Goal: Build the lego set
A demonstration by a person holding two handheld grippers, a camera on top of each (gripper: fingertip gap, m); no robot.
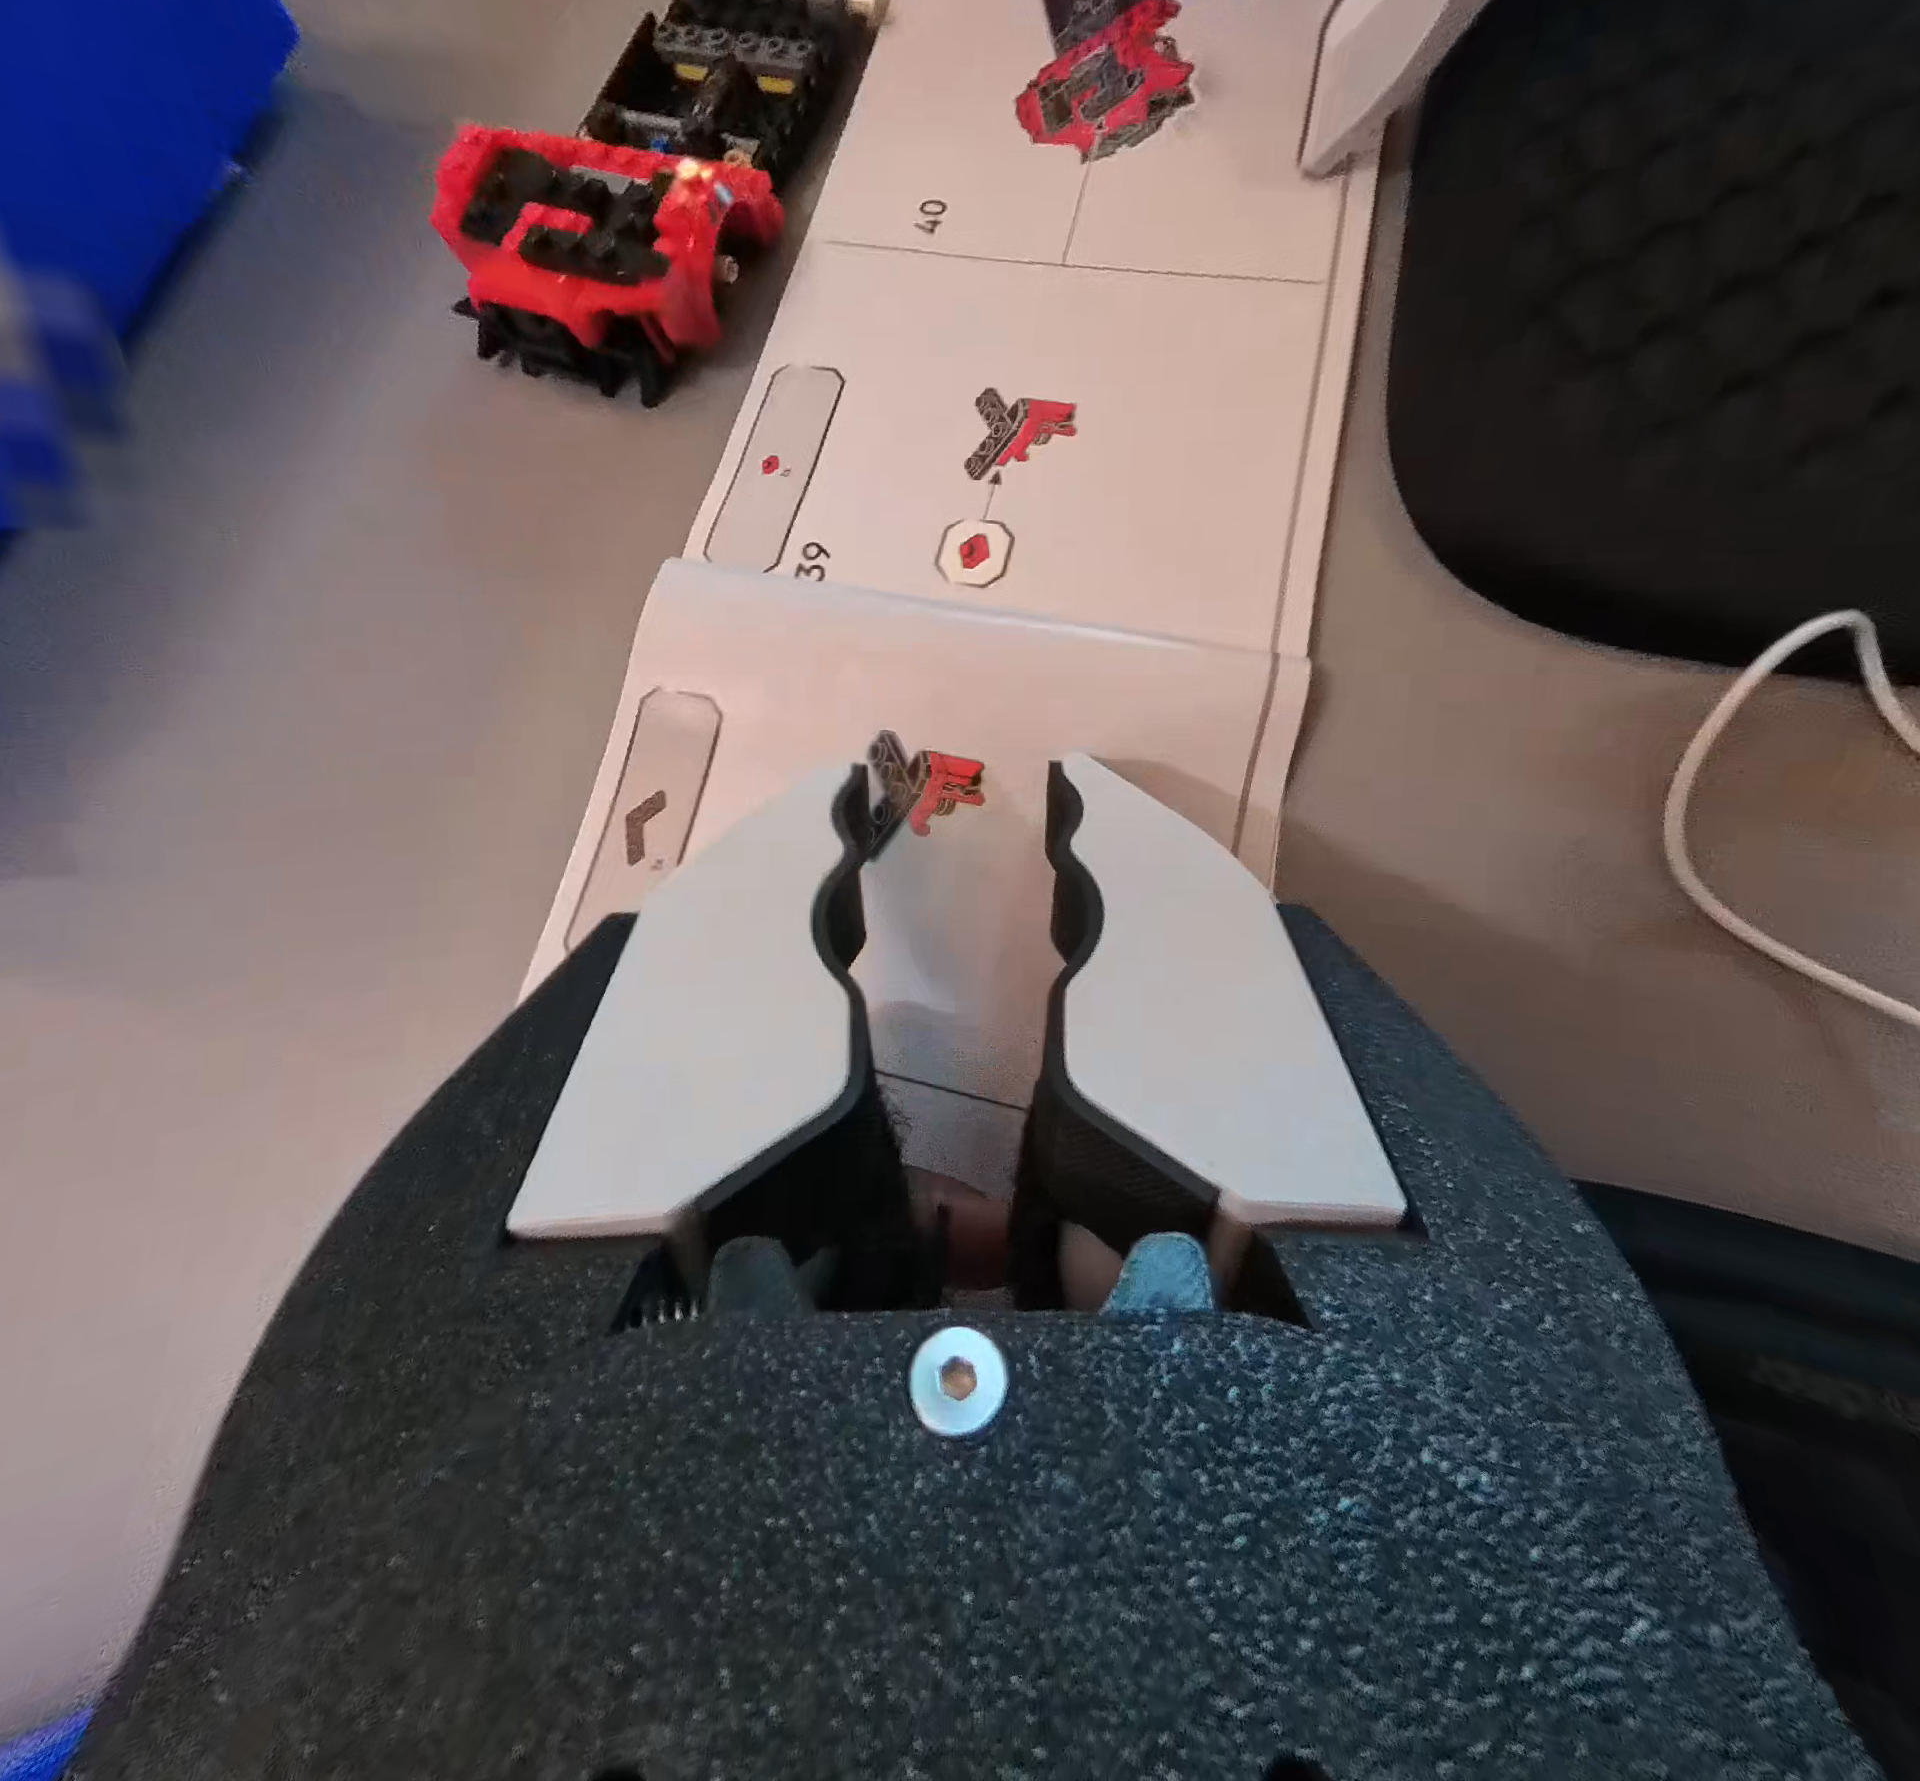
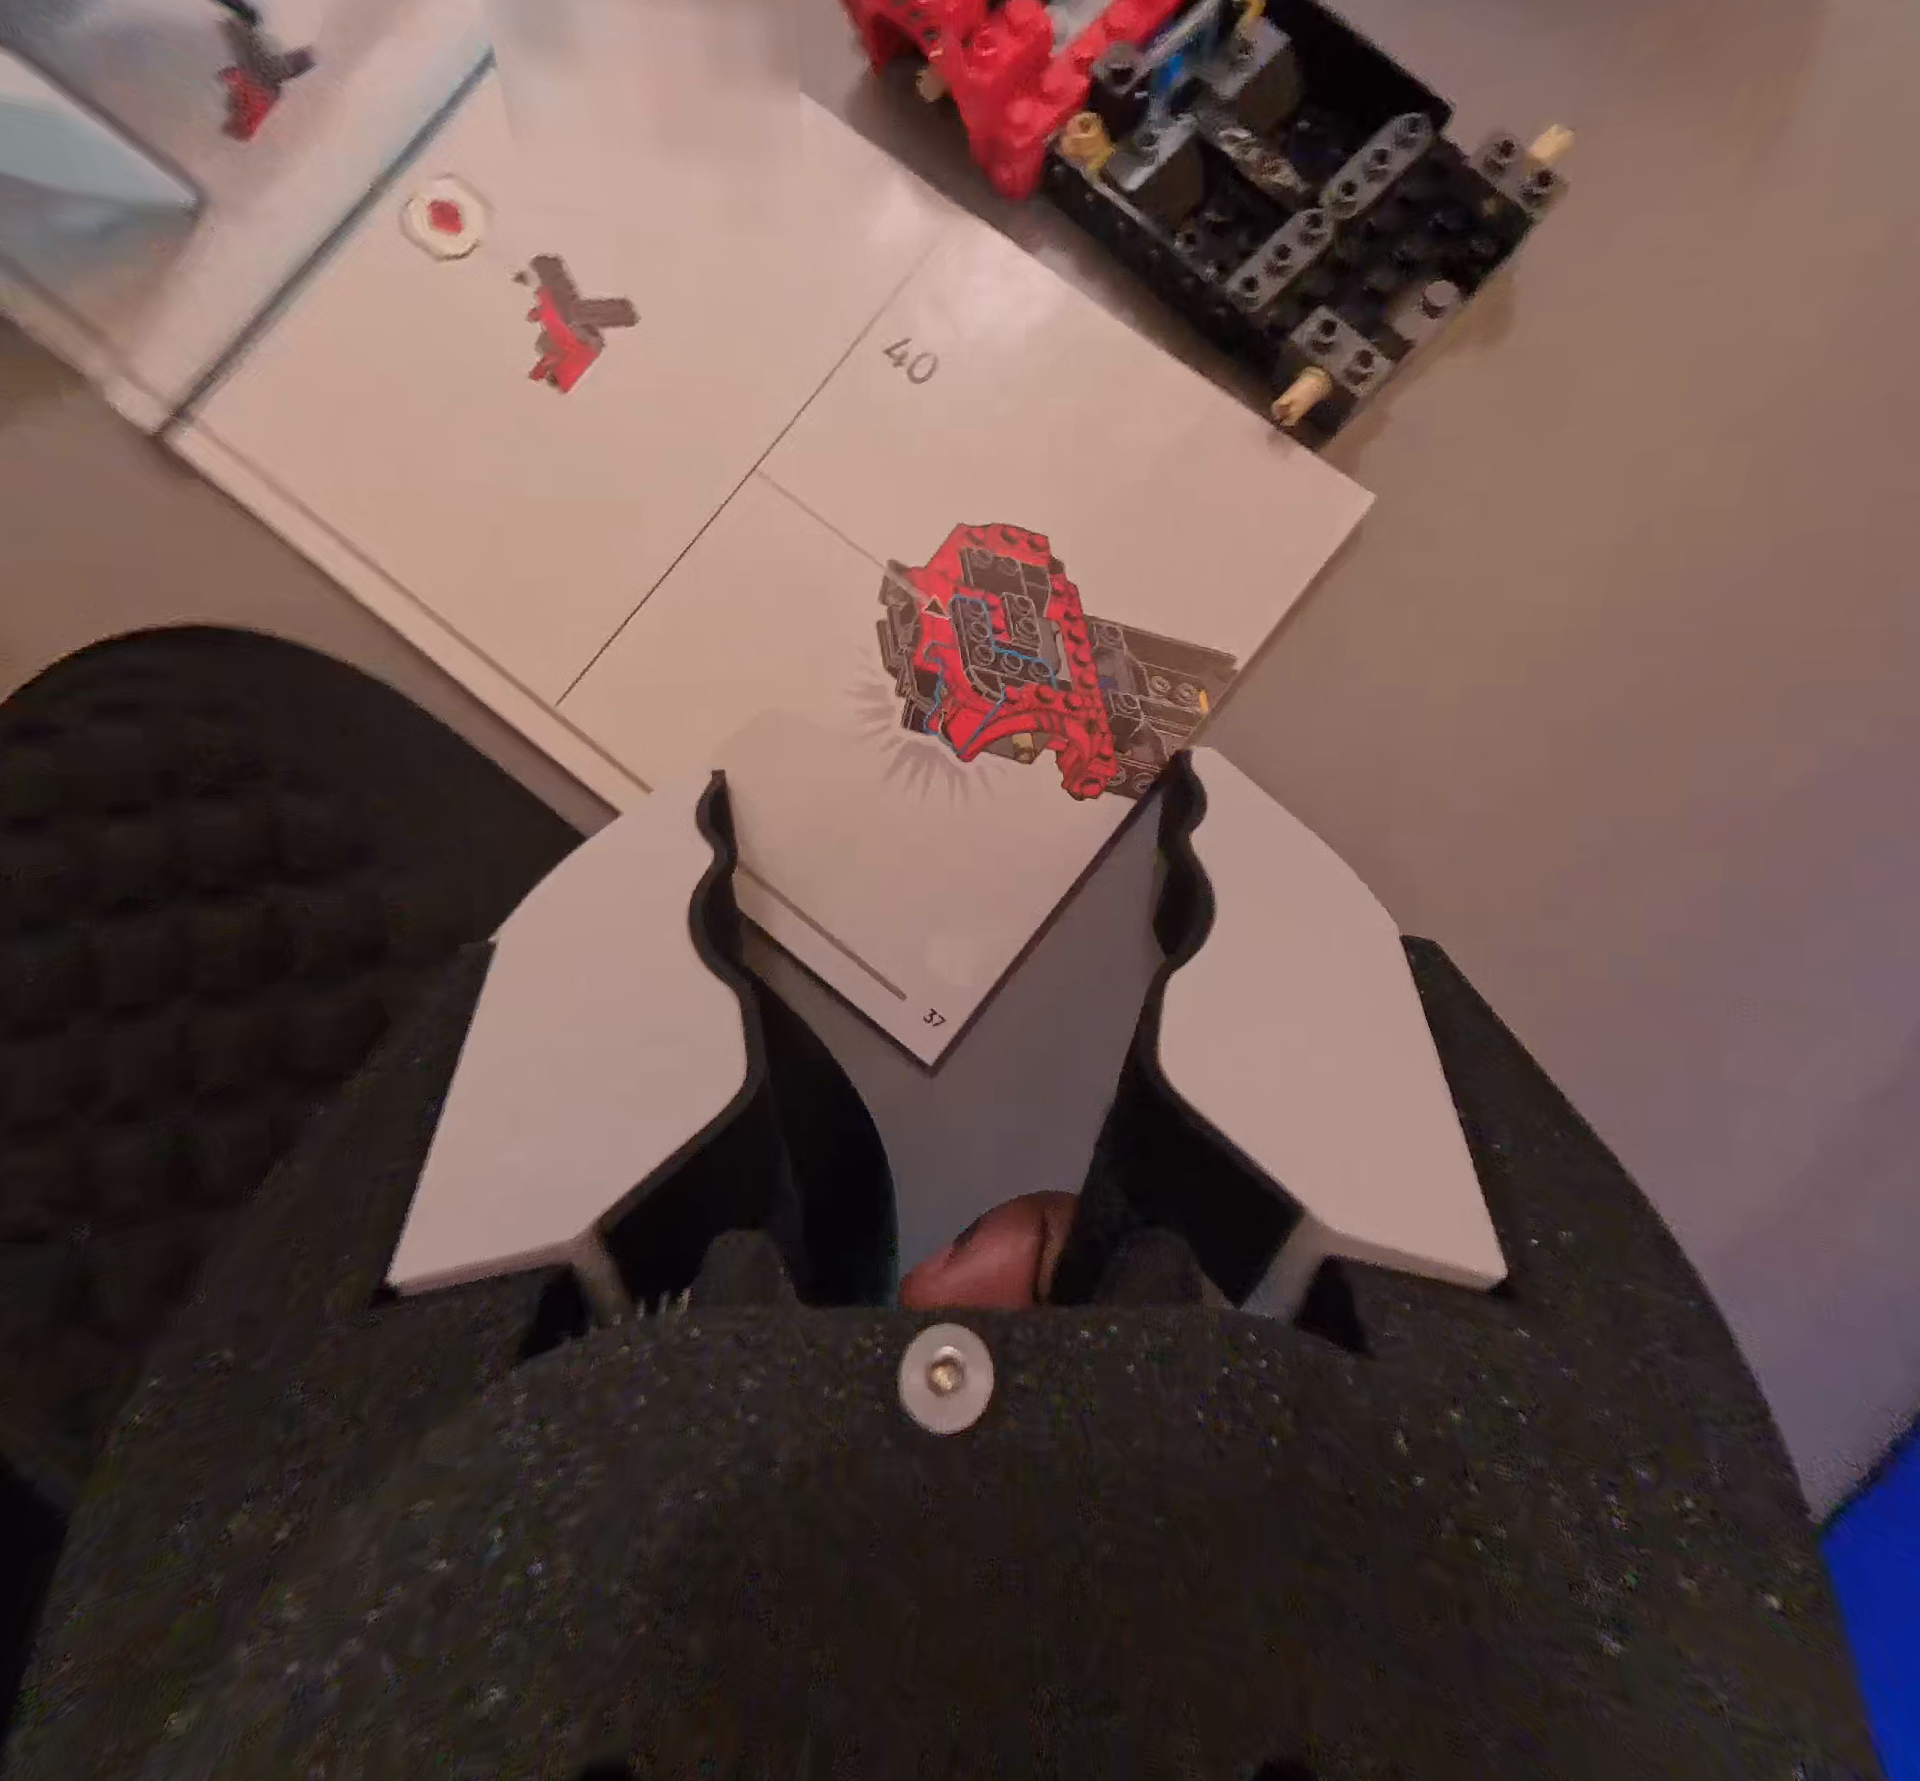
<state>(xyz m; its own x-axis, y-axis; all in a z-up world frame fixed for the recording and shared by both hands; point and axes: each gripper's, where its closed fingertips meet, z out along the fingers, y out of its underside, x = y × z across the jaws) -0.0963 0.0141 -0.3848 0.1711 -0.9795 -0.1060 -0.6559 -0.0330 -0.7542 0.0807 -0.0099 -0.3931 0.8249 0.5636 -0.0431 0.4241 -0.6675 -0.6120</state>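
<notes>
Lying on grey table [image 1: 312, 692]: booklet [image 1: 1143, 360], model [image 1: 613, 245] (half-built). Hovering both grippers [image 1: 956, 786] [image 2: 951, 796], jaws apart, empty; checking diagram before picking, probably wisest.

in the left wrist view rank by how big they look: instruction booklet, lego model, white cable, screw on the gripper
1. instruction booklet, largest by far
2. lego model, red and black
3. white cable, long but thin, so unsure against the model
4. screw, smallest, though nearness to the camera enlarges it
</notes>
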